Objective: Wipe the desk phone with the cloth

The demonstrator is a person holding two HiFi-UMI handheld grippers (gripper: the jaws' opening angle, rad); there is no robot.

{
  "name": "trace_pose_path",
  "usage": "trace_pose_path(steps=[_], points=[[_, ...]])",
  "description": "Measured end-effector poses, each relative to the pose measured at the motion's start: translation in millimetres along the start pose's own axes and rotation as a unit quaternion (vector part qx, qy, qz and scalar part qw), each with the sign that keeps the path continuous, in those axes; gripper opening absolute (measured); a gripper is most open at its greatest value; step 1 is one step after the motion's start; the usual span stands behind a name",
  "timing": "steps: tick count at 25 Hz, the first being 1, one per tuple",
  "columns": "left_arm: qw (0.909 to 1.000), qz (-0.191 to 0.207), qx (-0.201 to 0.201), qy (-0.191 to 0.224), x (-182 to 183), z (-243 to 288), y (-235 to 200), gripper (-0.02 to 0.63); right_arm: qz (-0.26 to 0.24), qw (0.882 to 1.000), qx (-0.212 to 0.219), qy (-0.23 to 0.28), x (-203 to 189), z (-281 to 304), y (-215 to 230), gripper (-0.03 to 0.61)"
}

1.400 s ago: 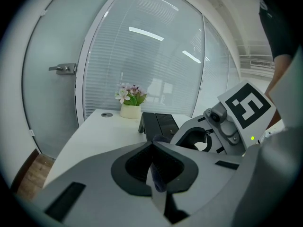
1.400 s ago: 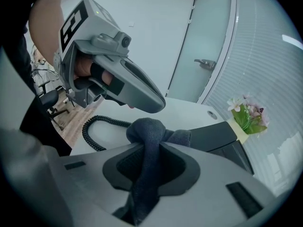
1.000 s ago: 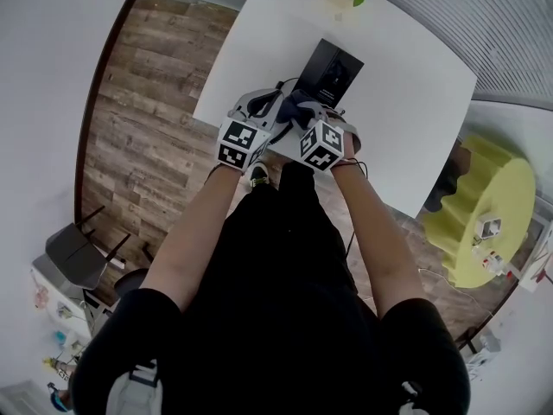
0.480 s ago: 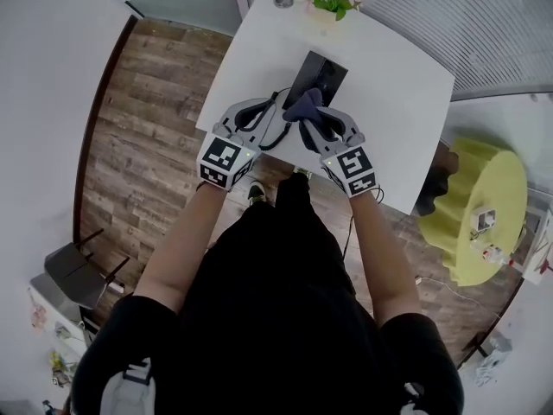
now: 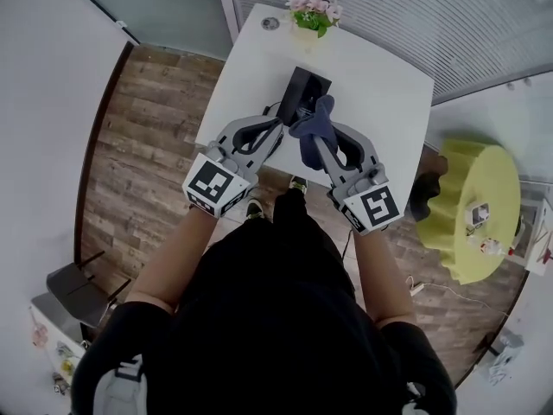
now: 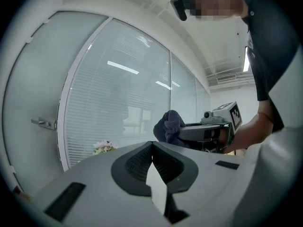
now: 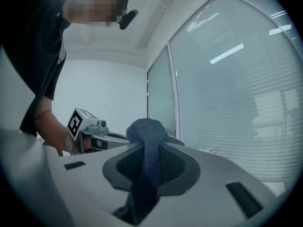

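On my left, the left gripper (image 6: 152, 144) has its jaws together at the tips with nothing between them. It reaches forward over the near edge of the white table (image 5: 393, 85), tips just beside the near left corner of the desk phone (image 5: 301, 86). My left forearm runs out from the shoulder and the gripper angles inward toward the middle, marker cube turned up toward my head.

The phone is black and sits about mid-table, with flowers (image 5: 312, 9) beyond it at the far edge. Neither gripper view shows the phone. Both look level or a little upward at the glass wall, so I judge both tools are held above it, not pressed down.

On my right, the right gripper (image 7: 150, 145) is clamped on the cloth (image 5: 314, 115). The dark blue fabric runs down between the pads, with a bunch standing out past the tips and a tail hanging below. From the head view that bunch overlaps the phone's near right edge; whether it touches I cannot tell. My right forearm mirrors the left, angling in so the two tools nearly meet.

I take this as the approach just ahead of the wiping itself. The next move calls for tipping the right gripper down until the bunch meets the phone's face, then stroking along it, with the left perhaps steadying the phone so it does not slide
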State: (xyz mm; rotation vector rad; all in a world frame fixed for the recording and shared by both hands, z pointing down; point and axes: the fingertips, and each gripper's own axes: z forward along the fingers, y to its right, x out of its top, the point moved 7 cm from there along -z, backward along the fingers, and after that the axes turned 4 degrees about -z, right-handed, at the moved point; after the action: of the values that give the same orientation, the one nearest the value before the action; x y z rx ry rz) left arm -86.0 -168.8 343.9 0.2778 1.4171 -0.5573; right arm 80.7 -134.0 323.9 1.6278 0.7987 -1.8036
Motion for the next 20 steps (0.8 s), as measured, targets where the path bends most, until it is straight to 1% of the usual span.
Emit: trace_pose_path(steps=[4, 9, 16, 20], points=[[0.9997, 0.003, -0.014, 0.018, 20, -3, 8, 0.011, -0.009, 0.999, -0.021, 0.032, 21, -8, -3, 0.087], [0.9990, 0.009, -0.028, 0.034, 35, -5, 15, 0.011, -0.018, 0.998, -0.039, 0.053, 34, -8, -5, 0.088], [0.9986, 0.013, -0.032, 0.040, 44, -10, 18, 0.011, -0.030, 0.997, -0.045, 0.057, 41, -8, -9, 0.088], [0.9986, 0.013, -0.032, 0.041, 44, -11, 17, 0.011, -0.026, 0.997, -0.053, 0.057, 40, -10, -8, 0.087]])
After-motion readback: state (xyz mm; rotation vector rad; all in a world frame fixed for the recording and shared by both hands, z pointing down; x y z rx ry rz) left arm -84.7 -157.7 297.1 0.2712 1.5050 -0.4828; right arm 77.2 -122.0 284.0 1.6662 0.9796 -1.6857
